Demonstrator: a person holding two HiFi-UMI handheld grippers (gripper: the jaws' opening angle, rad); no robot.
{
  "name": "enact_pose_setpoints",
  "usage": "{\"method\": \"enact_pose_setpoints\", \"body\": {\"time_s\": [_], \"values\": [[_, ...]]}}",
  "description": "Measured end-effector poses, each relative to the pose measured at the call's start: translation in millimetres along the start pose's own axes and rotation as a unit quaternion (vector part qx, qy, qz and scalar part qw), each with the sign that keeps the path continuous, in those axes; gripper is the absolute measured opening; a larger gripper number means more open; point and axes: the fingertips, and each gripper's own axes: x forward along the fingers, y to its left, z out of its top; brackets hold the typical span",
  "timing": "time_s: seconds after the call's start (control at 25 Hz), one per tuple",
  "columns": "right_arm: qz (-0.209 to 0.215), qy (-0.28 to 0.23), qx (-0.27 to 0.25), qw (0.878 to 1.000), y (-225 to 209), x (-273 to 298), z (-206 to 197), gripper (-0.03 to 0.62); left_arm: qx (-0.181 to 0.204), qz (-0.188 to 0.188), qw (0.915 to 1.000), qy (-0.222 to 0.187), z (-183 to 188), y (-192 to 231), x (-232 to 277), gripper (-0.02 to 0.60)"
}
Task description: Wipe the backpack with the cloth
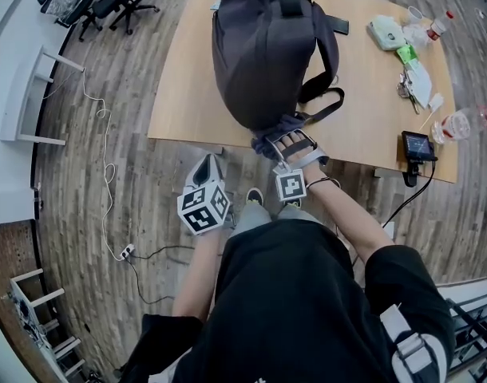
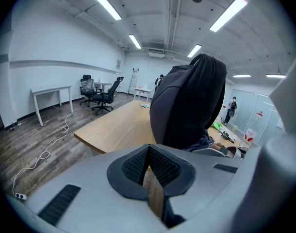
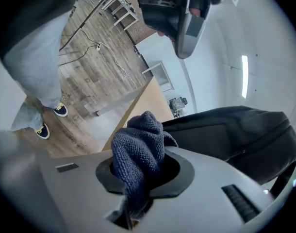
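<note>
A dark grey backpack [image 1: 263, 50] stands upright on the wooden table [image 1: 188, 102], near its front edge. My right gripper [image 1: 279, 144] is shut on a blue-grey cloth [image 1: 269, 140] and holds it against the backpack's lower front. In the right gripper view the bunched cloth [image 3: 138, 147] sticks out between the jaws, with the backpack [image 3: 235, 135] just beyond it. My left gripper [image 1: 206, 168] hangs in front of the table edge, left of the backpack, shut and empty. In the left gripper view its closed jaws point toward the backpack [image 2: 189, 103].
The table's right side holds a white pouch [image 1: 386, 32], plastic bottles [image 1: 459, 124], keys [image 1: 404, 88] and a small screen device [image 1: 417, 145]. Office chairs [image 1: 116, 2] stand at the far left. A white cable [image 1: 106, 174] runs over the wood floor to a plug strip [image 1: 127, 252].
</note>
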Motion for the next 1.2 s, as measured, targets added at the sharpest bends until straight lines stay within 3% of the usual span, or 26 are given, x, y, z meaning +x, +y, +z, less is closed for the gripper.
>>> {"method": "enact_pose_setpoints", "body": {"time_s": [0.08, 0.32, 0.52, 0.68, 0.76, 0.88, 0.96, 1.08, 1.2], "values": [[0.019, 0.021, 0.012, 1.000, 11, 2, -16, 0.069, 0.002, -0.002, 1.0000, 0.001, 1, -1, 1, 0.015], [-0.007, 0.043, 0.003, 0.999, -7, -12, -42, 0.069, 0.009, -0.012, 0.9999, 0.005, 0, -11, 9, 0.014], [-0.076, 0.035, -0.026, 0.996, -60, -33, -50, 0.069, 0.017, -0.030, 0.9994, 0.006, 2, -28, 19, 0.015], [-0.127, 0.001, -0.045, 0.991, -114, -58, -35, 0.069, 0.019, -0.039, 0.9991, 0.004, 2, -37, 21, 0.014], [-0.187, -0.023, -0.030, 0.982, -156, -81, -22, 0.069, 0.018, -0.039, 0.9991, 0.004, 3, -38, 21, 0.014], [-0.300, -0.045, -0.003, 0.953, -251, -125, -14, 0.069, 0.020, -0.042, 0.9989, 0.004, 4, -44, 24, 0.015], [-0.347, -0.053, 0.007, 0.936, -304, -147, -15, 0.069, 0.020, -0.043, 0.9989, 0.001, 5, -46, 24, 0.015], [-0.382, -0.055, 0.031, 0.922, -347, -161, -18, 0.069, 0.018, -0.042, 0.9989, -0.003, 6, -46, 22, 0.014], [-0.369, -0.053, 0.085, 0.924, -363, -156, -18, 0.069, 0.017, -0.040, 0.9991, -0.003, 6, -45, 21, 0.015]]}}
